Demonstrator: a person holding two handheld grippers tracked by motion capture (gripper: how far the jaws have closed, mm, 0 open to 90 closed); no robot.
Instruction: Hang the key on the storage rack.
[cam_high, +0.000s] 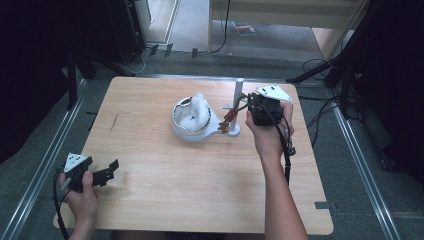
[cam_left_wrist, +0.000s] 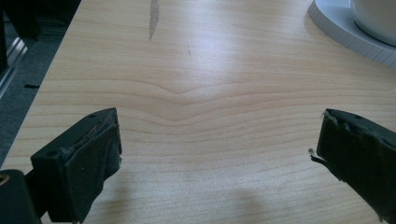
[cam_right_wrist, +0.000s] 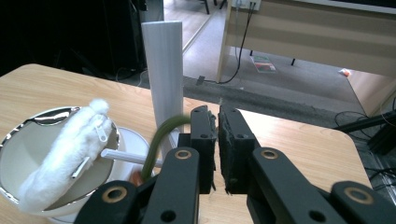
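Both jaws of right gripper (cam_right_wrist: 218, 116) pressed together; green cord (cam_right_wrist: 156, 140) curves just left, before upright white post (cam_right_wrist: 162, 70). Left gripper (cam_high: 111, 170) spread wide, well apart.

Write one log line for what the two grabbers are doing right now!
left gripper: open, idle near table edge | right gripper: shut beside white post | fluffy white thing: lying in bowl

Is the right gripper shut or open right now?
Shut. In the right gripper view, the right gripper has its jaws pressed nearly together beside the white post. Whether the green strap is pinched between them, I cannot tell.
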